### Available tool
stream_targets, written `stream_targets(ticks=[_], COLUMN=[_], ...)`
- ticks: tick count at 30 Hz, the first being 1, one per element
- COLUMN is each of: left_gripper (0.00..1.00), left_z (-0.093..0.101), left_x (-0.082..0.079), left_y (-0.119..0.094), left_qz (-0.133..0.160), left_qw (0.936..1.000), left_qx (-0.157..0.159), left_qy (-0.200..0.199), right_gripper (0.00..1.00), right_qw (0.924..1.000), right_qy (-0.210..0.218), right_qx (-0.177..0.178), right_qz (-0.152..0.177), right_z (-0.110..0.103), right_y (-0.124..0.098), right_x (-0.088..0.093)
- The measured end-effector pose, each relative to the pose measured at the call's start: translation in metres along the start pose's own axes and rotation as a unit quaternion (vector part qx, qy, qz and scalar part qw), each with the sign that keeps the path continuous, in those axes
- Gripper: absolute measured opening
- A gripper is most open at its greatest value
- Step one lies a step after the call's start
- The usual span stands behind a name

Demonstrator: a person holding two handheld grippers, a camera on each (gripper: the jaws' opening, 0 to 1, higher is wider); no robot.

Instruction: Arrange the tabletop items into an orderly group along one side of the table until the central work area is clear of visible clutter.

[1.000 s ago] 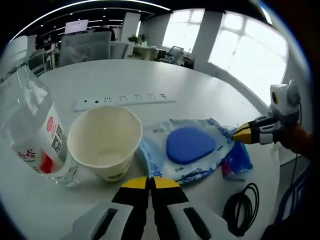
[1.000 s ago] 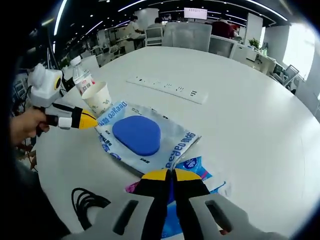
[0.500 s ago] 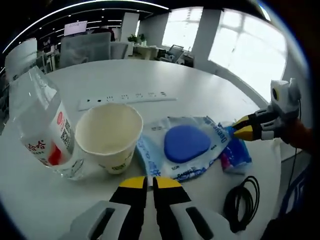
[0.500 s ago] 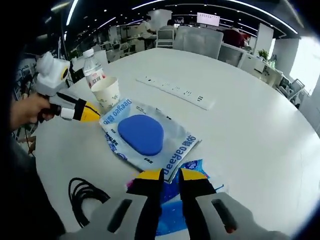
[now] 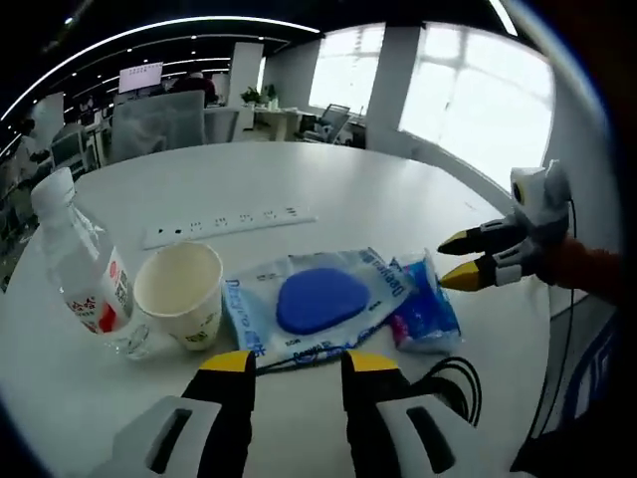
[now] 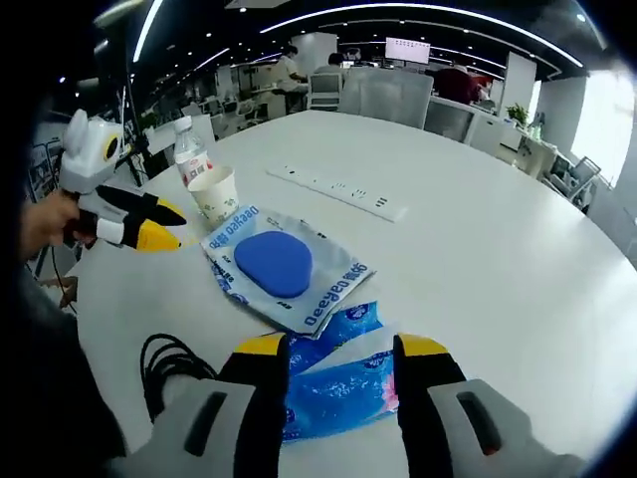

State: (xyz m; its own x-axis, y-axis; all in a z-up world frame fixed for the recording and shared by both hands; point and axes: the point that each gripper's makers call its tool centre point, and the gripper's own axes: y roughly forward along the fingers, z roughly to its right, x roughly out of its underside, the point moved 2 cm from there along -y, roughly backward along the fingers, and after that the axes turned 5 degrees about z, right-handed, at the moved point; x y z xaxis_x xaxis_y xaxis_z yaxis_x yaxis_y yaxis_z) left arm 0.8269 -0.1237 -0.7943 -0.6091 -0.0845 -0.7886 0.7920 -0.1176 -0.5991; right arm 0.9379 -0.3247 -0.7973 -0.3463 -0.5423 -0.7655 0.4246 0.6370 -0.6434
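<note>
A clear water bottle (image 5: 85, 289), a paper cup (image 5: 179, 299), a wipes pack with a blue lid (image 5: 318, 304) and a blue packet (image 5: 423, 314) lie in a row near the table edge. My left gripper (image 5: 299, 363) hovers open in front of the cup and the wipes pack, holding nothing. My right gripper (image 6: 340, 349) is open above the blue packet (image 6: 333, 383), which lies flat on the table. Beyond it are the wipes pack (image 6: 279, 269), cup (image 6: 214, 194) and bottle (image 6: 189, 154). Each gripper appears in the other's view, right gripper (image 5: 468, 261) and left gripper (image 6: 149, 224), jaws apart.
A white power strip (image 5: 229, 224) (image 6: 338, 191) lies across the middle of the round white table (image 6: 498, 249). A coiled black cable (image 5: 453, 383) (image 6: 169, 363) sits at the near edge. A hand (image 6: 40, 224) holds the left gripper. Office chairs and desks stand behind.
Both grippers have gone from shut to open. Both have drawn back and up, so the items look smaller and farther away.
</note>
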Motion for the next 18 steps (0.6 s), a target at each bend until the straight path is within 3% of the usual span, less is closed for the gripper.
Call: stream_targets(ticks=[10, 18], left_gripper=[0.39, 0.39], left_z=[0.035, 0.076], left_x=[0.015, 0.016], left_y=[-0.007, -0.005], left_qz=[-0.003, 0.007], left_qw=[0.9997, 0.9988], left_qx=[0.017, 0.043], left_qy=[-0.015, -0.025], right_gripper=[0.45, 0.46], right_qw=[1.0000, 0.9995], right_qy=[-0.001, -0.025], right_qx=[0.001, -0.018], right_qz=[0.010, -0.006], right_z=[0.013, 0.024], right_y=[-0.017, -0.022], right_x=[0.005, 0.018])
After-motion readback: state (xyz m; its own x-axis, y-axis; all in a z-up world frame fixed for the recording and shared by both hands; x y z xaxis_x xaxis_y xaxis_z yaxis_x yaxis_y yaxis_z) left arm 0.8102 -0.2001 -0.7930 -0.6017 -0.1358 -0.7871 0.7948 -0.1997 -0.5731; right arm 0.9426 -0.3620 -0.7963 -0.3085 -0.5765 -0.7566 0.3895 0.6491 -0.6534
